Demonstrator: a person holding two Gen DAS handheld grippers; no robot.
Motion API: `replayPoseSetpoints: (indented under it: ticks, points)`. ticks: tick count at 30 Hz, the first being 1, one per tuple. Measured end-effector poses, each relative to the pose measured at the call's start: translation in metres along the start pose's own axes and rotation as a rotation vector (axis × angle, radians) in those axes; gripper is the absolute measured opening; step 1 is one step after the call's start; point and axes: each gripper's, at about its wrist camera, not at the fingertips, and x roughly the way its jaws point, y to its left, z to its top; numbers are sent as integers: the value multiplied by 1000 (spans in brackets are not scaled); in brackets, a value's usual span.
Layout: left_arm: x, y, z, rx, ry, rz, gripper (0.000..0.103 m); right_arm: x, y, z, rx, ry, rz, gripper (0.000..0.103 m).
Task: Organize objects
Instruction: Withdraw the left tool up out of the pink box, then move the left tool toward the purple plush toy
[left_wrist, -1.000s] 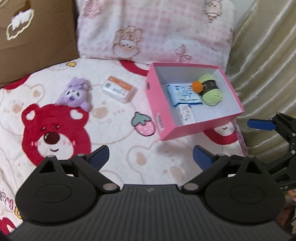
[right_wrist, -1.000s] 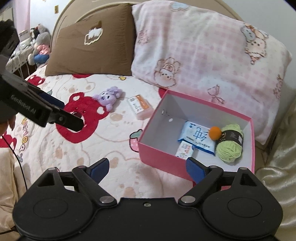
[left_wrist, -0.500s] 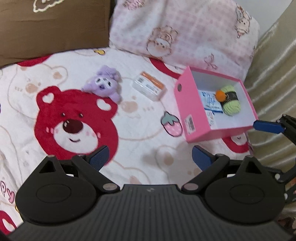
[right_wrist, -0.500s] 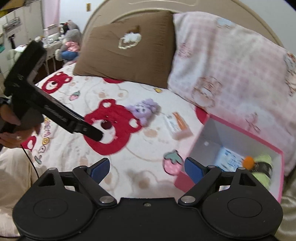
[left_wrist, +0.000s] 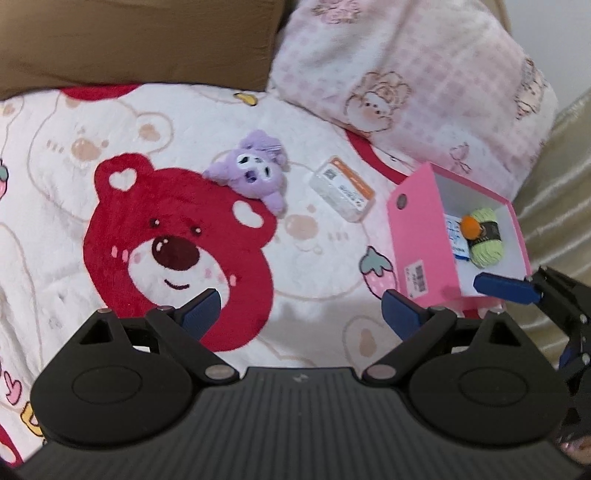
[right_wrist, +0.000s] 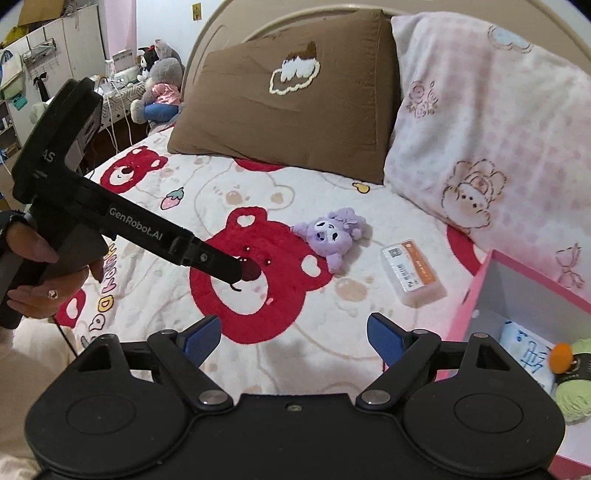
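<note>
We are between placements, by our reading; the pink box (left_wrist: 421, 236) at the right of the bed already holds a green yarn ball (left_wrist: 485, 240), an orange ball (left_wrist: 470, 223) and a blue-and-white packet (left_wrist: 455, 236), while two things lie loose on the bear blanket (left_wrist: 177, 236): the purple plush (left_wrist: 255, 171) and, between it and the box, the orange-and-white packet (left_wrist: 343, 188). Both grippers hang over the blanket short of these; the left gripper (left_wrist: 301, 308) stands wide open with nothing between its pads; the right gripper (right_wrist: 293, 332) is also well open and empty, its jaws having just been closing a little, with nothing between them.

The next move, we judge, calls for one gripper to go down over a loose item and straddle it before closing; the packet lies nearer the box. The packet lies flat, label up, its long axis running diagonally from upper left to lower right in the left wrist view, its lower end pointing toward the box; a grip across the short sides looks the surer one. The plush lies on its back, face up.
</note>
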Motion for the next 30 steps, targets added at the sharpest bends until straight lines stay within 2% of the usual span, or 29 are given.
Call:
replayPoseSetpoints:
  ticks: [3, 6, 9, 17, 22, 26, 30]
  points:
    - [6, 11, 1, -64, -28, 19, 94, 15, 7, 2, -1, 5, 5, 87]
    - [12, 17, 2, -79, -54, 30, 94, 29, 15, 5, -8, -1, -2, 87]
    - [20, 20, 3, -80, -71, 28, 94, 45, 20, 6, -32, -20, -21, 87]
    - [36, 24, 6, -42, -180, 12, 91, 89, 23, 3, -108, -99, -71, 87]
    - [54, 30, 2, -30, -221, -2, 91, 123, 14, -9, -38, -162, -79, 87]
    - [70, 33, -2, -5, -237, 9, 88, 155, 5, -19, 27, -149, -84, 84]
    - [83, 39, -5, 18, -279, 5, 84, 176, -5, -21, 31, -138, -102, 83]
